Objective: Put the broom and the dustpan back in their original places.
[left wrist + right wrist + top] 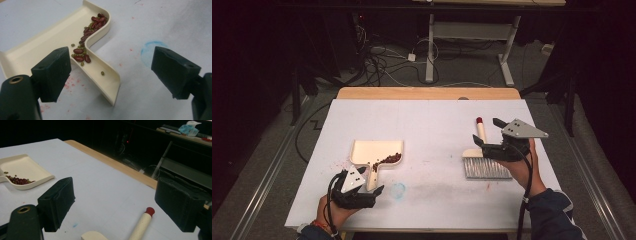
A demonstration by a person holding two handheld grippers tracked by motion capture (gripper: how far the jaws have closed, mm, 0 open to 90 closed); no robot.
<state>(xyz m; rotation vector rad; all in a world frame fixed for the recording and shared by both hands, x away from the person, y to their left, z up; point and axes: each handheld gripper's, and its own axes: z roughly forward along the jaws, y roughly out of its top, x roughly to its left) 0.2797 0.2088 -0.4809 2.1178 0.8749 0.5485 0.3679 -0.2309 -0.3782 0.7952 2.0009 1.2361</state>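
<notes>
A cream dustpan (367, 151) lies on the white table, with red and green beans (388, 159) heaped along its right wall. Its handle (105, 82) points toward my left gripper (371, 181), which is open, its jaws standing on either side of the handle end without touching it. The beans (86, 40) trail down into the handle channel. A cream hand brush (482, 155) with grey bristles and a red-tipped handle (143, 222) lies at the right. My right gripper (486, 132) hovers open over that handle, holding nothing.
A blue smudge (398, 190) and red specks mark the white table cover (432, 120). The wooden table edge (427, 93) runs along the far side. Beyond it are cables on the floor and a white desk frame (472, 35).
</notes>
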